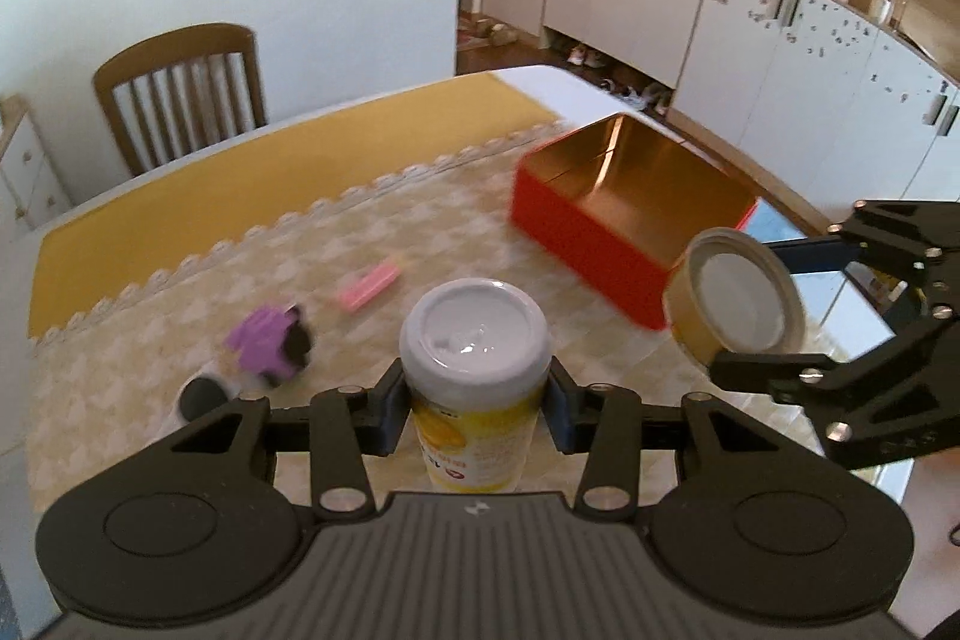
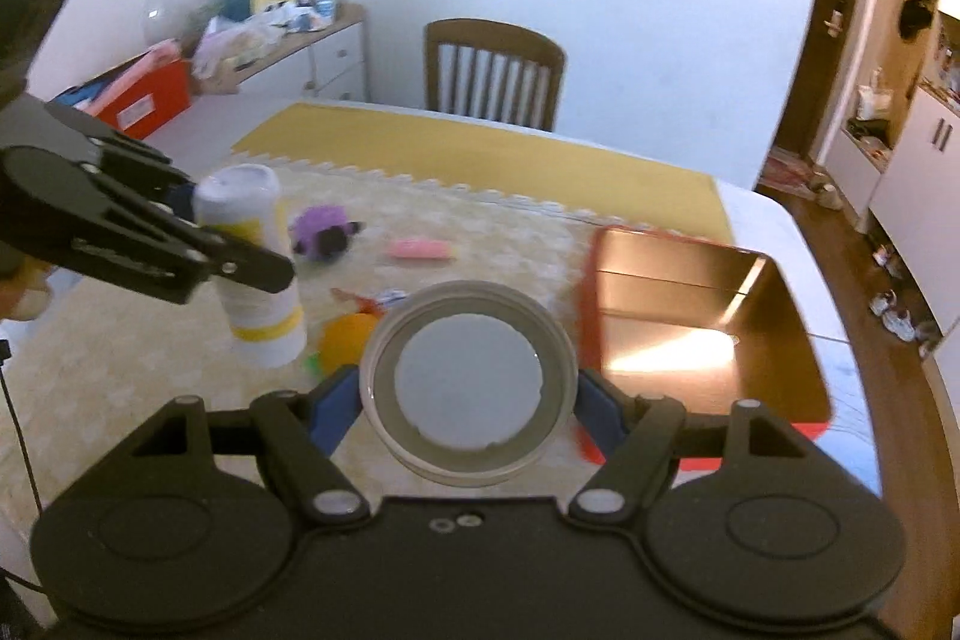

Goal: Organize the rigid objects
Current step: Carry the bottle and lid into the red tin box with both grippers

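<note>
Bottle (image 1: pixel 474 376), white-capped and yellow-labelled, sits clamped upright in the left tongs (image 1: pixel 474 403) above the counter (image 1: pixel 180 280); smooth, stiff plastic, probably light, best gripped mid-body. From the right wrist, the right tongs (image 2: pixel 468 394) pinch a round tin (image 2: pixel 467 381) across its rim (slippery metal, likely to pivot), beside the empty red box (image 2: pixel 708 316).

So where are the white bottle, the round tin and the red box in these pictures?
white bottle (image 1: pixel 474 325), left wrist view, on its white cap.
round tin (image 2: pixel 468 391), right wrist view, on its pale round face.
red box (image 1: pixel 576 235), left wrist view, on its red outer wall.
</note>
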`<state>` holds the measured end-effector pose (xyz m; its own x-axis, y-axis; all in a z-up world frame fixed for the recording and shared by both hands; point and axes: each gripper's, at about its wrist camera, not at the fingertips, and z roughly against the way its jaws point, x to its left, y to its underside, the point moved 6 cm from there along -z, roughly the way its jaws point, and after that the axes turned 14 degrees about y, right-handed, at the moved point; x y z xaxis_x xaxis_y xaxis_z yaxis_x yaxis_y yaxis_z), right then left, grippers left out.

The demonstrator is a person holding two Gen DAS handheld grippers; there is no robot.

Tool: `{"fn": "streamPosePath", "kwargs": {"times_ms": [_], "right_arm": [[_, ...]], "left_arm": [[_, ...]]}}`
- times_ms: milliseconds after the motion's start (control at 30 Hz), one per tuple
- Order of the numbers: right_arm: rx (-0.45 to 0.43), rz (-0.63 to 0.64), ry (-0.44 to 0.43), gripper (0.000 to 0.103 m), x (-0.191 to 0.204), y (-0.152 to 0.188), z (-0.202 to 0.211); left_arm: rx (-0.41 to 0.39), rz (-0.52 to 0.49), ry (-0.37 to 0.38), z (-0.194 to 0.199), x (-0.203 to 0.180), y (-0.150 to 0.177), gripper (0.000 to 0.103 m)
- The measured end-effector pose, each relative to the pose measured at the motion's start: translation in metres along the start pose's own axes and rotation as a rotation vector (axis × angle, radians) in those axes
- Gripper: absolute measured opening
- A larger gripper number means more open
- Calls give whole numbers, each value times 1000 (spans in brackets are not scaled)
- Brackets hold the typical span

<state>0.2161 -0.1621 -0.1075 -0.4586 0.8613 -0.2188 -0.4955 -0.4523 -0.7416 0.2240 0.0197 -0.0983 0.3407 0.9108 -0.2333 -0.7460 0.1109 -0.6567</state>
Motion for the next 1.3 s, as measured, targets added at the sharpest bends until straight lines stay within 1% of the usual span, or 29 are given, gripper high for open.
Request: {"fn": "streamPosePath", "kwargs": {"times_ms": [200, 300, 533, 700, 767, 833, 933, 1067, 1267, 1300], "right_arm": [[20, -26, 35, 75, -54, 4, -22], [22, -17, 42, 75, -77, 3, -34], [19, 26, 41, 75, -113, 1, -62], [23, 64, 27, 75, -129, 4, -78], [27, 72, 17, 75, -132, 5, -84], [33, 84, 9, 75, -134, 8, -90], [50, 108, 0, 75, -134, 12, -101], [63, 136, -15, 75, -133, 15, -112], [82, 157, -44, 75, -135, 19, -126], [84, 161, -44, 75, -136, 20, -128]], "left_arm": [[6, 14, 46, -27, -30, -33, 44], [14, 7, 46, -45, -45, -52, 44], [20, 33, 47, -87, -70, -101, 44], [77, 52, 44, -127, -82, -125, 44], [97, 34, 41, -140, -86, -129, 44], [127, 9, 16, -154, -89, -130, 44], [181, 14, 5, -176, -88, -127, 44], [244, 5, -29, -204, -83, -124, 44], [286, 6, -42, -231, -80, -122, 44], [277, -3, -43, -233, -80, -124, 44]]}}
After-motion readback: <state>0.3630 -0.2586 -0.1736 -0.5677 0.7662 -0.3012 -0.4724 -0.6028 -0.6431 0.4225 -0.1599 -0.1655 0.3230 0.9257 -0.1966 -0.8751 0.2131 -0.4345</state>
